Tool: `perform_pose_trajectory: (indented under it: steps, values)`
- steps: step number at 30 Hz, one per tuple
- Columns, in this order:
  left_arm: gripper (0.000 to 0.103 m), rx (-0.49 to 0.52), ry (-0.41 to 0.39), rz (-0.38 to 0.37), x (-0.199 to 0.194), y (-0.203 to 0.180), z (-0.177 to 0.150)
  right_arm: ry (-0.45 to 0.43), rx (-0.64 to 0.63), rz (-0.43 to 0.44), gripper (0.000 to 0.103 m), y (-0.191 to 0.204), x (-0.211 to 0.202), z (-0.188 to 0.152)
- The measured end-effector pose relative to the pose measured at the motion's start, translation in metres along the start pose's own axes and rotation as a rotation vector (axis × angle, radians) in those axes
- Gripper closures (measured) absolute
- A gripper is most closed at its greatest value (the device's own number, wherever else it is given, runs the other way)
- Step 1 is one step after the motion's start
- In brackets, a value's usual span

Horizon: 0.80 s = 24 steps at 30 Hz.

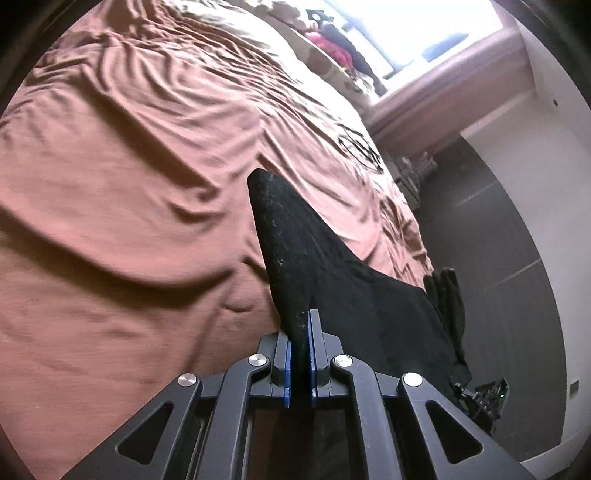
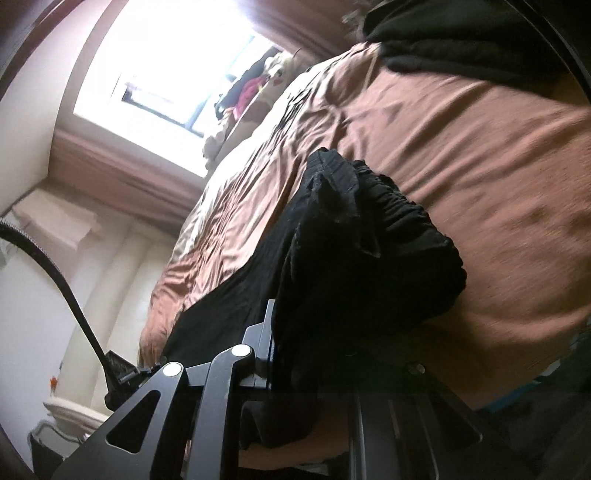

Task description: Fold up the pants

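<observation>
Bedding fills most of both views: a wide bed (image 1: 129, 166) under a creased rust-brown sheet, running toward a bright window (image 1: 406, 33) at its far end, with a jumble of dark and pink items (image 1: 332, 44) piled near the sill. Grey flooring (image 1: 498, 240) lies beside the bed in the left wrist view. Black pants (image 1: 369, 302) lie at the near edge of the bed, partly raised off the sheet and spreading from one gripper toward the other. The left gripper (image 1: 300, 354) points downward across the sheet, and its blue-lined jaws are pinched closed on a fold of the black cloth, which rises ahead of them in a stiff, pointed peak. The right gripper (image 2: 291, 354) sits rolled to one side, aimed only slightly down, and its jaws are clamped on the gathered, ruffled waistband end of the pants (image 2: 351, 229), whose bunched fabric drapes over and hides the far finger. Another dark garment (image 2: 461, 40) rests at the top of the right wrist view, well apart. A black cable (image 2: 55, 266) curves past on that camera's left.
</observation>
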<state>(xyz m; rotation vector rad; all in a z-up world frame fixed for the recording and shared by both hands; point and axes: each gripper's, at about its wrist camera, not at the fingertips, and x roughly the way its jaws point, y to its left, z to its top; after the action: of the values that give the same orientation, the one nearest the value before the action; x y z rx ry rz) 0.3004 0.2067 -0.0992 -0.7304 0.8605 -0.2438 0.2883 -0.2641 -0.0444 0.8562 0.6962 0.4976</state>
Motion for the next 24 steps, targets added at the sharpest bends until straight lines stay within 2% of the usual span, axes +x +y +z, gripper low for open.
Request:
perform_pose_trajectory:
  steps: [6,19,21,22,24]
  values:
    - [0.096,-0.042,-0.054,0.016,-0.038,0.035,0.008,0.063,-0.041,0.025,0.091,0.029,0.050,-0.002]
    - [0.096,-0.094,-0.118,0.069,-0.093,0.099,0.023,0.175,-0.102,0.038,0.091,0.076,0.122,-0.013]
    - [0.095,-0.112,-0.098,0.083,-0.092,0.110,0.024,0.194,-0.119,0.022,0.091,0.079,0.130,-0.014]
    - [0.094,-0.127,-0.075,0.094,-0.088,0.116,0.023,0.199,-0.130,-0.004,0.087,0.079,0.132,-0.014]
    - [0.092,-0.139,-0.052,0.165,-0.083,0.123,0.017,0.210,-0.142,-0.061,0.084,0.078,0.132,-0.013]
